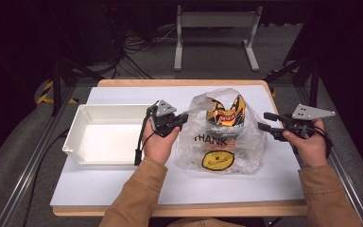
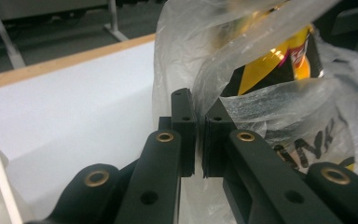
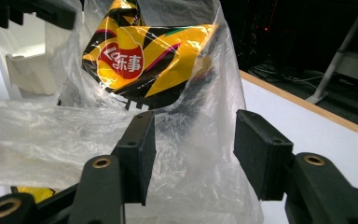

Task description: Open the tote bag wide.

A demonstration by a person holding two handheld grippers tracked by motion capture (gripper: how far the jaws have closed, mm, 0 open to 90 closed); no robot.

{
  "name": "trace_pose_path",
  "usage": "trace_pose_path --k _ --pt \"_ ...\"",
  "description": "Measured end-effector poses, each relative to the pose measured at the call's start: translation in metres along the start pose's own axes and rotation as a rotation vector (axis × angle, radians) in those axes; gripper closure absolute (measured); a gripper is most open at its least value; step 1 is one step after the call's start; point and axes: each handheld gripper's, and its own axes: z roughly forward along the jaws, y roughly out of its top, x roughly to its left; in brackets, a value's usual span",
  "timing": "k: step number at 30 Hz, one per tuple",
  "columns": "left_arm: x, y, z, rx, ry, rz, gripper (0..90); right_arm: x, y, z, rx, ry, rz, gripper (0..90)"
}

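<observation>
Black capitals reading "THANK" run across the clear plastic bag (image 1: 222,137) on the table, above a yellow smiley-face sign printed lower on its front. Inside, the yellow-and-black snack packet (image 3: 144,60) carries a red oval logo with white Chinese characters, apparently "乐事". The left gripper view catches only the letters "ANK".
</observation>
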Motion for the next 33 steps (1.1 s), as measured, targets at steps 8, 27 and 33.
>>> trace_pose_path --k 8,27,33 --pt "-0.002 -0.016 0.014 0.070 0.000 0.001 85.9 0.003 0.002 0.000 -0.019 0.005 -0.010 48.8" --pt "-0.020 -0.045 0.046 0.209 -0.027 0.024 85.8 0.007 0.004 0.010 -0.035 0.001 -0.022 45.7" --pt "-0.021 -0.054 0.050 0.238 -0.037 0.023 85.9 0.007 0.003 0.016 -0.025 0.004 -0.020 45.7"
